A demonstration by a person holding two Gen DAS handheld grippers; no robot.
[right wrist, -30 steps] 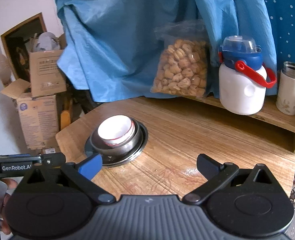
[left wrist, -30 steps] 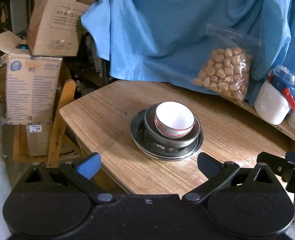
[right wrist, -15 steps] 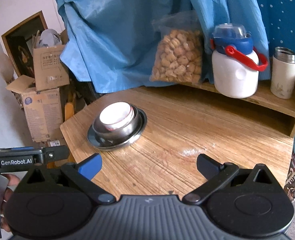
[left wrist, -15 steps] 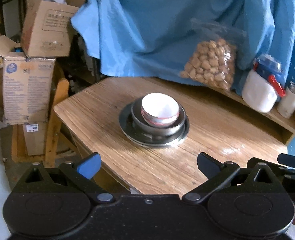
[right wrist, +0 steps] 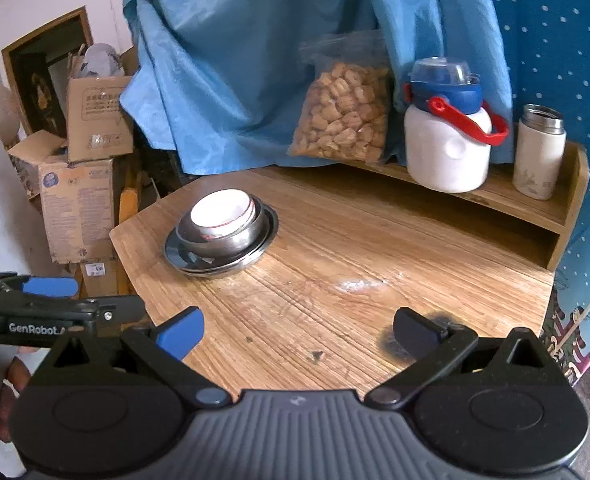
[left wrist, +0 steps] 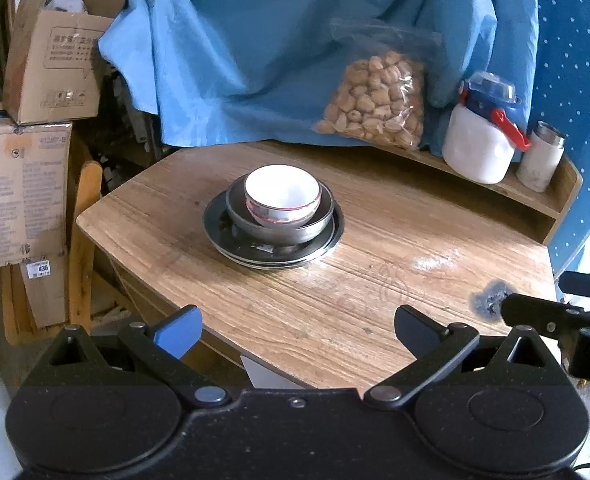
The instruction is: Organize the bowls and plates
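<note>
A white bowl with a red rim band [left wrist: 282, 194] sits inside a steel bowl [left wrist: 291, 229], which sits on stacked steel plates [left wrist: 231, 240] near the far left of the wooden table [left wrist: 375, 280]. The same stack shows in the right wrist view: white bowl [right wrist: 221, 213], steel bowl [right wrist: 231, 240], plates [right wrist: 183, 258]. My left gripper [left wrist: 295, 332] is open and empty, held back over the table's near edge. My right gripper [right wrist: 297, 332] is open and empty, also at the near edge, to the right of the left one.
A raised wooden shelf [right wrist: 495, 200] at the back right holds a bag of snacks [right wrist: 343, 116], a white jug with blue lid [right wrist: 447, 136] and a white flask [right wrist: 539, 152]. Blue cloth [left wrist: 275, 40] hangs behind. Cardboard boxes [left wrist: 23, 160] stand left of the table.
Both grippers have drawn back from the stack, which now looks smaller and farther. Both stay open and empty. The bowls and plates have not moved.
</note>
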